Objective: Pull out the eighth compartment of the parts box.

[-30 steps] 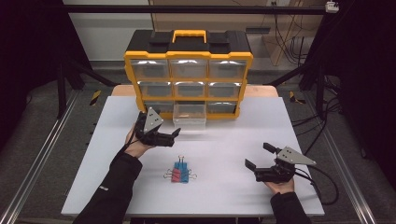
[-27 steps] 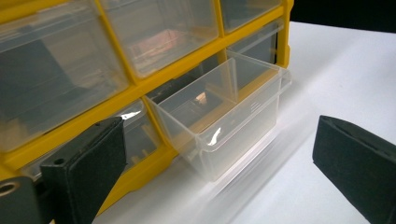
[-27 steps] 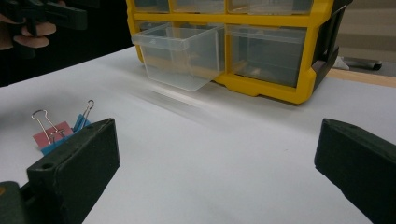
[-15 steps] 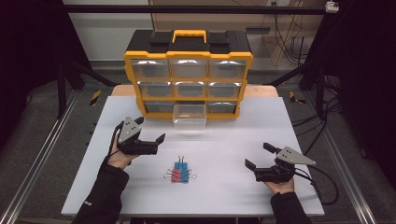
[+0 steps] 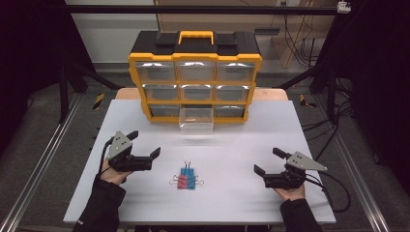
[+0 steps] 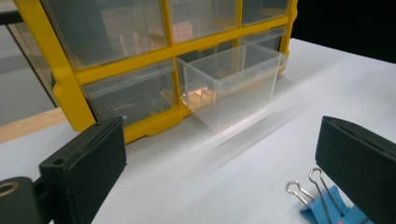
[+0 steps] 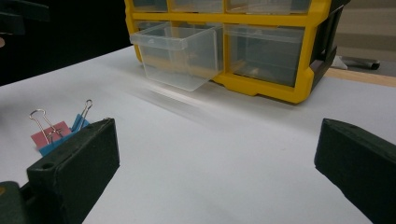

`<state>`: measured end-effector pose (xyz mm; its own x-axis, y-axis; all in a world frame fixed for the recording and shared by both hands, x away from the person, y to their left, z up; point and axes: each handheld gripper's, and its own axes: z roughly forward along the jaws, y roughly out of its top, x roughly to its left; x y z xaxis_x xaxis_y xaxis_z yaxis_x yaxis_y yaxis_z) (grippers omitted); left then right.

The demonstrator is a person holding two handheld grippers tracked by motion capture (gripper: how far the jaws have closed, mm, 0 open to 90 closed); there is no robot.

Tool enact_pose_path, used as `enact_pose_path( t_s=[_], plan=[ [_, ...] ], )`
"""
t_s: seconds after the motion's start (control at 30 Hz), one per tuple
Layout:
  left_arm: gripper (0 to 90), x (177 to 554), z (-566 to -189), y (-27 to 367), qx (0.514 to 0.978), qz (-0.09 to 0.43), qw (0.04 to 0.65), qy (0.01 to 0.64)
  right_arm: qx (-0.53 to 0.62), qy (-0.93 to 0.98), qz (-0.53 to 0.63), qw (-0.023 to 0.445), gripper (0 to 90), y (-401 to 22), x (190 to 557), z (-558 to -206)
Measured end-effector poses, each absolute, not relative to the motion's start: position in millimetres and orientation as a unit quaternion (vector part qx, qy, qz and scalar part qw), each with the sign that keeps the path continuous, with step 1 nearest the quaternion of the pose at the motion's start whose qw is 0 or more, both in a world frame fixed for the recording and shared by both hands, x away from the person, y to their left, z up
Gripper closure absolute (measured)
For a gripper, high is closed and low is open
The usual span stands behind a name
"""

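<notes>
The left gripper (image 5: 145,155) has drawn back from the pulled-out drawer (image 5: 196,119) toward the binder clips (image 5: 185,180). They lie well in front of that drawer. Both grippers gape empty; the right gripper (image 5: 266,163) rests farther off. Pinching wire handles could skid the clips.

Nine drawers (image 5: 196,118) (one pulled open), one cabinet (image 5: 195,50), three binder clips (image 5: 185,181).

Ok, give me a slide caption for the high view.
Two open grippers, left and right, flank binder clips before an organizer's pulled-out drawer.
</notes>
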<state>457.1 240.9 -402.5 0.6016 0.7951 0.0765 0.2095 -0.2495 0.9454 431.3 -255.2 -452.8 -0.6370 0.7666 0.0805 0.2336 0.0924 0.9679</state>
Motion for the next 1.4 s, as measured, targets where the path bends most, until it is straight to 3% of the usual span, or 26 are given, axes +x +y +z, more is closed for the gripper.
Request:
enact_pose_path(
  t_s=[0.83,1.4],
  plan=[
    [0.0,436.3,-417.3,238.3,0.736,0.257,0.515,0.356,0.357,0.7,0.574,0.231,0.5,-255.0,430.9,-452.7],
    [0.0,428.2,-422.3,213.4,0.768,0.221,0.5,0.333,0.357,0.701,0.572,0.234,0.5,-255.3,431.6,-452.7]
  ],
)
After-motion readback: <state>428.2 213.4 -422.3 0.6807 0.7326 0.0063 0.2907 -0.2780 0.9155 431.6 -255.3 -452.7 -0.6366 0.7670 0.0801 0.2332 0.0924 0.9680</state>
